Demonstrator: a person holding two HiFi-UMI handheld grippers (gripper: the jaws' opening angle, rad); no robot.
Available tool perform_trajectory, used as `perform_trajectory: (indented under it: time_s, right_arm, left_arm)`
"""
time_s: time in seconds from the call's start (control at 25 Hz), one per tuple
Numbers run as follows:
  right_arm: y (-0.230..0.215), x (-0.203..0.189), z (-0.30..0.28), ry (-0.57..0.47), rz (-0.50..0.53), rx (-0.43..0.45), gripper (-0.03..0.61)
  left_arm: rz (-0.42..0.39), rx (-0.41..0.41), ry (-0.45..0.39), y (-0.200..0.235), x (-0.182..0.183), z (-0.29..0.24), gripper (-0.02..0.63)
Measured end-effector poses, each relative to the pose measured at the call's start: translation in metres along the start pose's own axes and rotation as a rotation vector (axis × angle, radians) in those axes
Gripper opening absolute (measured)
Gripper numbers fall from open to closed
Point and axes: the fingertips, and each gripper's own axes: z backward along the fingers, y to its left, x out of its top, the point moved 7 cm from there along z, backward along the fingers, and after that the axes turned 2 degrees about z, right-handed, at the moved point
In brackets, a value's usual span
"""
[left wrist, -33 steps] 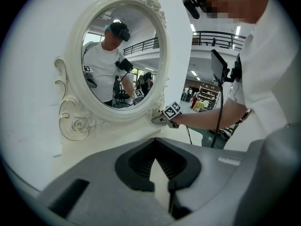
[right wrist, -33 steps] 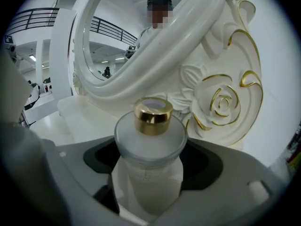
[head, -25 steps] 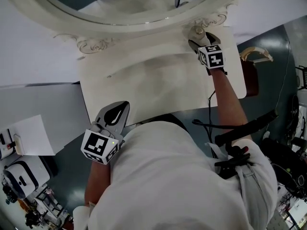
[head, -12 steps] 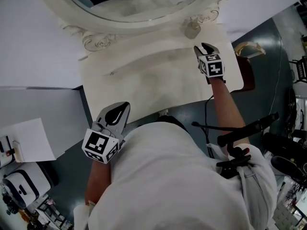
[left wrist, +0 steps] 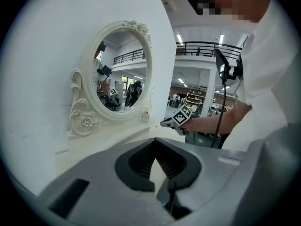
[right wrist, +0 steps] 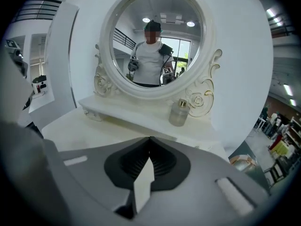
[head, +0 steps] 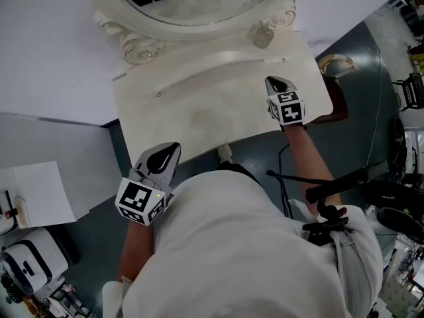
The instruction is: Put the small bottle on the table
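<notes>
Two tools, left gripper [head: 169, 152] and right gripper [head: 274, 83], are shut and empty, the right's jaws having just closed; the small bottle [head: 263, 37] stands far right on the table [head: 199, 118]; likely light, slippery glass, best gripped round its body.

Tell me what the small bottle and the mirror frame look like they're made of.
Bottle: translucent, slightly frosted body, pale metallic-looking cap; probably glass, possibly plastic.
Frame: cream-white, matte, moulded scrolls; painted wood or resin, can't tell which.
</notes>
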Motion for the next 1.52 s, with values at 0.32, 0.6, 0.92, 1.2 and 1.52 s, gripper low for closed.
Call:
perform_trajectory:
  time_s: [0.32, 0.6, 0.92, 1.2, 1.52]
  right_arm:
    - [0.065, -0.011, 0.053, -0.026, -0.030, 0.042, 0.002]
    - [0.116, -0.021, 0.088, -0.034, -0.019, 0.096, 0.000]
    - [0.191, -0.029, 0.138, -0.057, 0.015, 0.173, 0.000]
    - [0.242, -0.035, 0.168, -0.067, 0.055, 0.244, 0.000]
    - [0.277, -0.029, 0.189, -0.094, 0.092, 0.277, 0.000]
  left_arm:
    - [0.009, -0.024, -0.009, -0.013, -0.028, 0.039, 0.003]
    - [0.011, -0.047, -0.005, -0.022, -0.049, 0.058, 0.003]
    - [0.027, -0.066, -0.011, -0.036, -0.079, 0.101, 0.003]
    - [0.018, -0.066, -0.012, -0.046, -0.095, 0.124, 0.003]
    - [0.001, -0.069, -0.019, -0.053, -0.104, 0.145, 0.003]
